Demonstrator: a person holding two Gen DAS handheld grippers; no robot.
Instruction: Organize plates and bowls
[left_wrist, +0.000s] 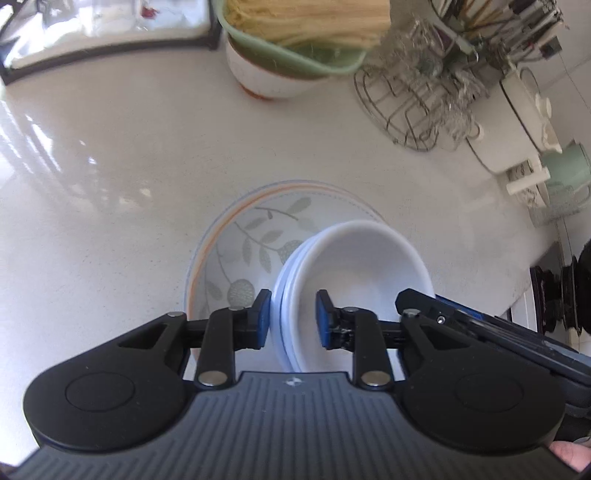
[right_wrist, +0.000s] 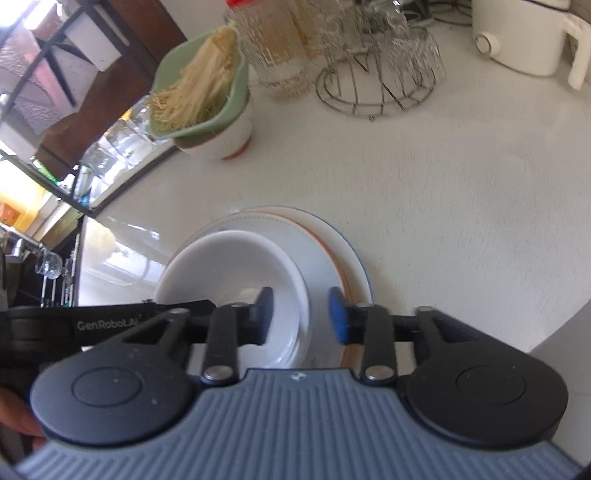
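On the leaf-patterned plate (left_wrist: 255, 236) sit stacked white bowls (left_wrist: 354, 266); your left gripper (left_wrist: 291, 317) and right gripper (right_wrist: 301, 314) straddle their rims, jaws apart, not gripping.

1. Ahead of me, a green basket (right_wrist: 236, 107) of dry noodles (right_wrist: 201, 88) sits atop a white cup (left_wrist: 266, 79).
2. A wire rack (right_wrist: 373, 96) holds upturned glasses (right_wrist: 413, 48) (blurred).
3. A white kettle (right_wrist: 524, 40) stands on the pale surface (right_wrist: 443, 177).

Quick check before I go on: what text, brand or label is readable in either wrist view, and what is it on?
"GenRobot.AI": white lettering on the black body of the left gripper, seen in the right wrist view.
Small emblem on each gripper's grey housing: no readable text.
Red-capped jar: no legible label.
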